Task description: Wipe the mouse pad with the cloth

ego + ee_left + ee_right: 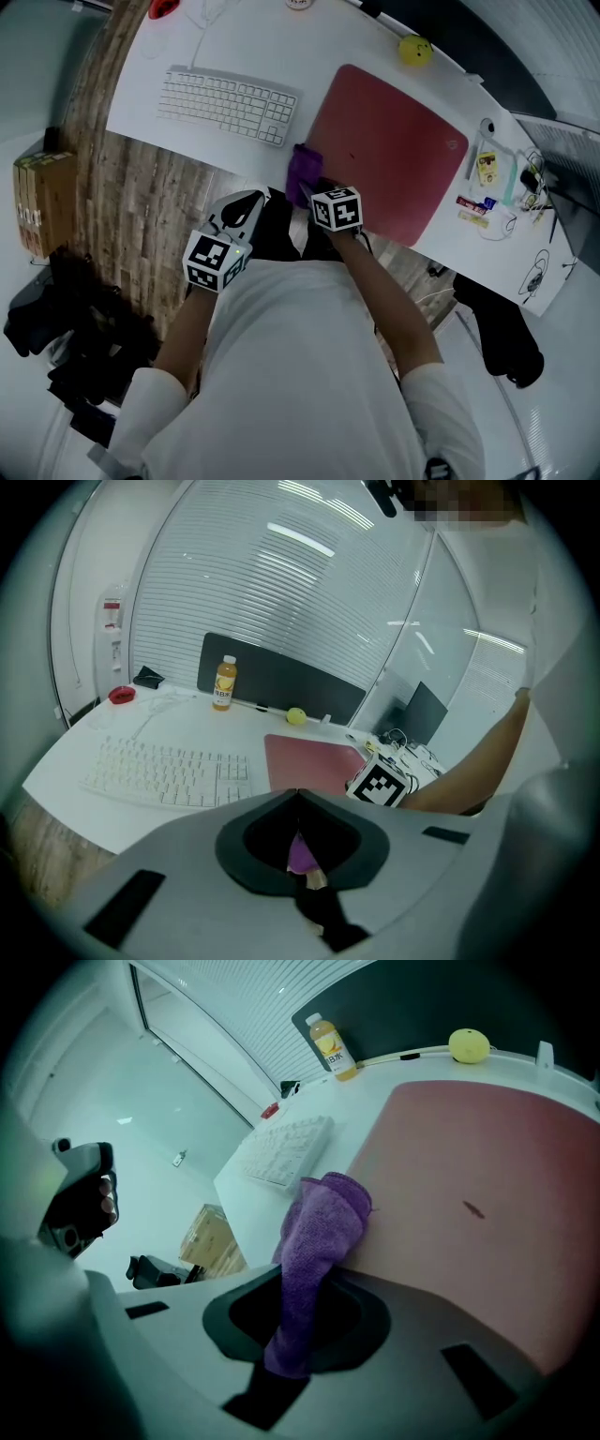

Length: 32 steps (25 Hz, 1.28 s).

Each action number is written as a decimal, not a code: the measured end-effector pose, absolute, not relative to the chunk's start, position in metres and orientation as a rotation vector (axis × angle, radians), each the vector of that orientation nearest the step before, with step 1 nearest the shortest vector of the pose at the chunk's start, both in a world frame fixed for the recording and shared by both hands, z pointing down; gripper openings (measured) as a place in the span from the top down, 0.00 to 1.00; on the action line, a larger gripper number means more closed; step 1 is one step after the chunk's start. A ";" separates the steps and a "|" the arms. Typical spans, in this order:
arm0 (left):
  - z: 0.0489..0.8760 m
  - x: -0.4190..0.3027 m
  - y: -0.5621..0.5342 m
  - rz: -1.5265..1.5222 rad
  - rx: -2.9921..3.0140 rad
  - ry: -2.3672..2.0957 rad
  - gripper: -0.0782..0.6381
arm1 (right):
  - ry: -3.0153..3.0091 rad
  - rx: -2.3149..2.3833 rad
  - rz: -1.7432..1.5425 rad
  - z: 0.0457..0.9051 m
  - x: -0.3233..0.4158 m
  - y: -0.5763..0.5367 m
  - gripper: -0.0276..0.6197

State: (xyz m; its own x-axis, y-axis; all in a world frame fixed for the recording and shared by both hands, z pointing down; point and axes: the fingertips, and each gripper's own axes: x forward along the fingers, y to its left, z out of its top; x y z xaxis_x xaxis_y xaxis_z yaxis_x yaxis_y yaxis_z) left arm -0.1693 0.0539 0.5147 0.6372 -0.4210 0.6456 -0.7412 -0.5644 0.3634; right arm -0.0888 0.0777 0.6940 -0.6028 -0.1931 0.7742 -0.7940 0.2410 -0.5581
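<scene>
1. The right gripper has its jaws pinched on a purple cloth. The cloth rises out of the jaws in a folded bunch, and its far end lies on the mouse pad.
2. The cloth touches the dark red mouse pad at the pad's 8 o'clock edge, near the desk's front edge. A small dark mark shows on the pad at 2 o'clock from the cloth.
3. The left gripper has its jaws pressed together with nothing between them. In the head view it sits off the desk, at 8 o'clock from the right gripper.
4. On the white desk, a white keyboard lies at 9 o'clock from the pad and a yellow ball at the pad's 12 o'clock.
5. An orange drink bottle stands before a dark partition. Slatted blinds fill the wall behind them, and the floor is wood-patterned.
</scene>
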 end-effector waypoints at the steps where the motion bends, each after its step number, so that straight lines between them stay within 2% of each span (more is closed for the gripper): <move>1: 0.515 -0.166 0.054 0.667 2.231 -0.904 0.87 | -1.946 0.904 1.373 0.695 -0.083 0.078 0.85; 32: 0.519 -0.055 0.050 0.729 2.342 -0.738 0.87 | -1.788 1.112 1.355 0.703 0.085 0.135 0.85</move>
State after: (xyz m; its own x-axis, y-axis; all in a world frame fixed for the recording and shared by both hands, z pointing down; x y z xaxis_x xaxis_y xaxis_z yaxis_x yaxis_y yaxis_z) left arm -0.0553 0.0502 0.5186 0.6988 -0.3281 0.6356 -0.6399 -0.6838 0.3506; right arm 0.0851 0.1346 0.7026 -0.4474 -0.2499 0.8587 -0.8943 0.1160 -0.4322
